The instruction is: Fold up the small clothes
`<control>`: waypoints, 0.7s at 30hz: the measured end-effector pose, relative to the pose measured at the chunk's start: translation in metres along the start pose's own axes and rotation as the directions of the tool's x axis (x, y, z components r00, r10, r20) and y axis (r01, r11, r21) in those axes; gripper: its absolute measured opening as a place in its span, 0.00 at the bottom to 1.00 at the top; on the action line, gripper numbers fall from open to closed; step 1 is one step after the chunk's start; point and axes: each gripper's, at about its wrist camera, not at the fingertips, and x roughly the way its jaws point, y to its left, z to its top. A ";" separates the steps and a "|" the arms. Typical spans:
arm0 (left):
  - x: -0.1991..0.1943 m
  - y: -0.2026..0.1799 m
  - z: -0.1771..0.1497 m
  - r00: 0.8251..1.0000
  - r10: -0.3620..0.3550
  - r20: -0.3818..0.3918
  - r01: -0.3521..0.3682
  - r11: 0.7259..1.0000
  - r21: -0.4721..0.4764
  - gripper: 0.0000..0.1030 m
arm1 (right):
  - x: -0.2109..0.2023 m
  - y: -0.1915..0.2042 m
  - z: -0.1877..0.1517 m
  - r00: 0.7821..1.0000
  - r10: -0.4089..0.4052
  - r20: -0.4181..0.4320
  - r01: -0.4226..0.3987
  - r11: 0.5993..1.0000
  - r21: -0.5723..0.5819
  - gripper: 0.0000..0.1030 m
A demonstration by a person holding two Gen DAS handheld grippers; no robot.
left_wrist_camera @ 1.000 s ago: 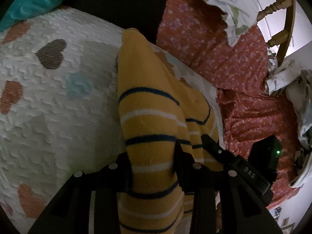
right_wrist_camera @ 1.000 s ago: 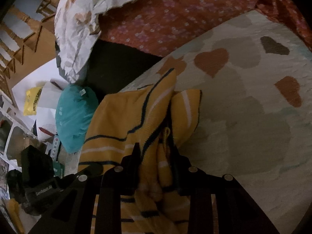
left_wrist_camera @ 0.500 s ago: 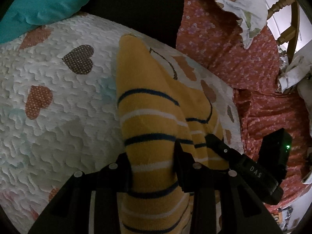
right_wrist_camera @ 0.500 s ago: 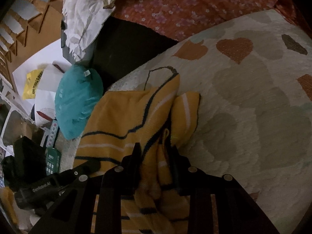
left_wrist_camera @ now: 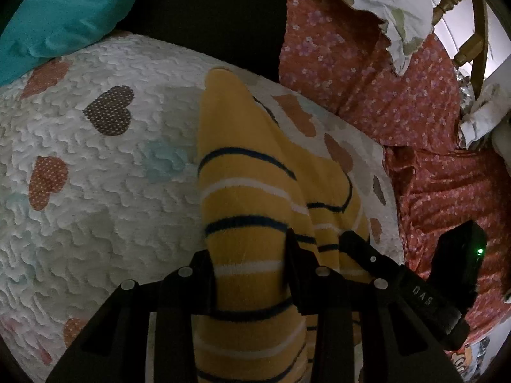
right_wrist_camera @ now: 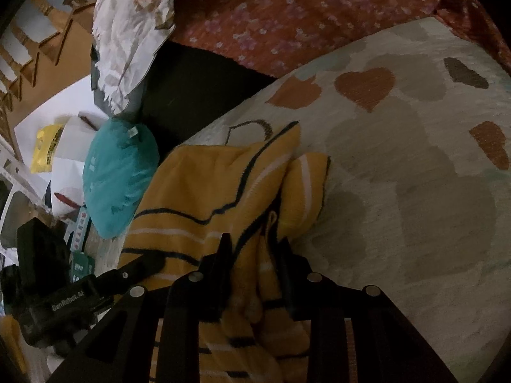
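A small yellow knit garment (left_wrist_camera: 242,172) with navy and white stripes lies bunched on a white quilt with hearts (left_wrist_camera: 95,172). My left gripper (left_wrist_camera: 249,249) is shut on one striped edge of it, the cloth running up between the black fingers. In the right wrist view the same yellow garment (right_wrist_camera: 204,188) is folded over itself, and my right gripper (right_wrist_camera: 254,244) is shut on a bunched fold of it. Each gripper shows in the other's view: the right one (left_wrist_camera: 402,284) at lower right, the left one (right_wrist_camera: 105,281) at lower left.
A red floral sheet (left_wrist_camera: 399,102) lies beyond the quilt (right_wrist_camera: 415,166). A teal cushion (right_wrist_camera: 119,175) sits at the quilt's left edge, with a dark gap behind it. A floral pillow (right_wrist_camera: 134,22), wooden chair parts (left_wrist_camera: 472,25) and papers (right_wrist_camera: 57,146) lie farther off.
Both views have shifted a little, showing more quilt in front of the garment. The grips on the yellow garment are unchanged.
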 end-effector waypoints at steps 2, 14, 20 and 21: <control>0.005 0.001 0.000 1.000 0.016 -0.013 -0.016 1.000 -0.002 0.33 | 0.001 -0.002 0.000 1.000 -0.010 -0.001 0.010 1.000 -0.003 0.28; -0.010 0.044 0.002 0.998 0.037 -0.047 -0.044 0.987 -0.157 0.38 | -0.025 -0.025 0.013 0.990 -0.121 0.078 0.114 0.990 0.080 0.44; -0.041 0.042 -0.002 0.999 -0.006 0.037 0.012 0.987 -0.162 0.38 | -0.037 -0.011 0.015 0.991 -0.031 0.129 0.025 0.998 0.051 0.44; -0.039 0.039 -0.005 1.000 -0.012 0.019 0.014 0.989 -0.149 0.38 | -0.030 -0.004 0.013 0.995 0.013 0.097 -0.016 0.999 0.030 0.44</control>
